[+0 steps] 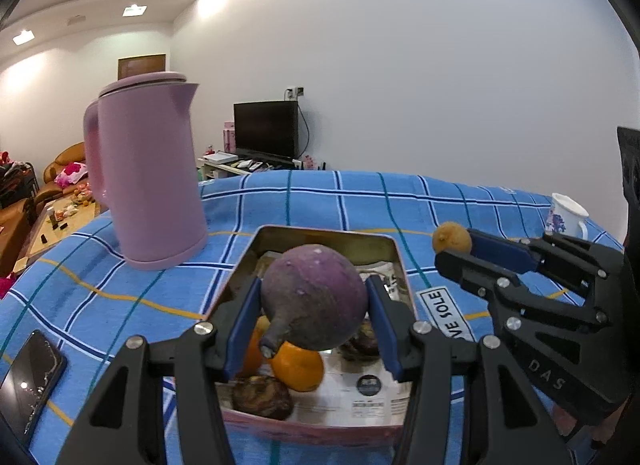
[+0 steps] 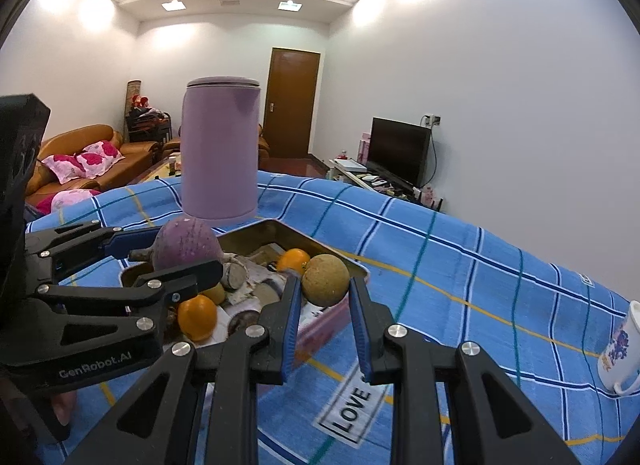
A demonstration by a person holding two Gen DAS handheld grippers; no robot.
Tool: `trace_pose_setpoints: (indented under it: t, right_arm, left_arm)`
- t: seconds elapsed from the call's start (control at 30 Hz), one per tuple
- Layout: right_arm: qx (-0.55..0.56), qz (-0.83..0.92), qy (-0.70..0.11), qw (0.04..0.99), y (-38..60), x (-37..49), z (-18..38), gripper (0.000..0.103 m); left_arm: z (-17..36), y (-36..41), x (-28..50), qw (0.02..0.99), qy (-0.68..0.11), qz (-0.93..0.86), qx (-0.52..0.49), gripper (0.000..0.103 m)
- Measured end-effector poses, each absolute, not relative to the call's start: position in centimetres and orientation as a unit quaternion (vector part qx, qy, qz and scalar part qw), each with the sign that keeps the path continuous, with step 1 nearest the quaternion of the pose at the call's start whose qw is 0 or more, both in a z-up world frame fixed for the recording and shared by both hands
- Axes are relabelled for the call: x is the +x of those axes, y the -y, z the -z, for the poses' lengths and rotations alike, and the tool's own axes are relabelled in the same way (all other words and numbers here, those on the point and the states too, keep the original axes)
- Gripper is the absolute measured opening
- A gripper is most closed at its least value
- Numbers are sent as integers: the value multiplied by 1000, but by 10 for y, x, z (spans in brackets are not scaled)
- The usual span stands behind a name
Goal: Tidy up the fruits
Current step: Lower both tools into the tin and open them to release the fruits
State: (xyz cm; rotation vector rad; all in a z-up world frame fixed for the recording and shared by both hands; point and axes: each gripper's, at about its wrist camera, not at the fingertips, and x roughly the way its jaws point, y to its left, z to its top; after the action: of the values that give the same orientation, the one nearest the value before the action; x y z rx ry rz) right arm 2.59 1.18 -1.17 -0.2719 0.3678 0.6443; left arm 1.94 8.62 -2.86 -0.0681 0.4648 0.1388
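Each black gripper (image 1: 314, 305) (image 2: 325, 307) has blue pads (image 1: 240, 325), silver screws and white lettering.

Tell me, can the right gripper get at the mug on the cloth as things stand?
Probably not yet: the right gripper is shut on a tan round fruit. The mug stands alone on the cloth to its right, with nothing between them.

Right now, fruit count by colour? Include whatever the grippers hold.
Purple fruit, in the left gripper: 1
Tan fruit, in the right gripper: 1
Oranges, in the tray: 2
Dark brown fruits, in the tray: 2
Total: 6 visible; the grippers may hide more.
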Motion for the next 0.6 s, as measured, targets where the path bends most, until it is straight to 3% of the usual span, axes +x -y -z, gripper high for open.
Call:
trace_pose_setpoints:
  t: [0.6]
  right_arm:
    - [-135, -344, -185, 911, -47, 23, 15, 26]
  left_arm:
    - [30, -121, 14, 966, -236, -103, -38, 55]
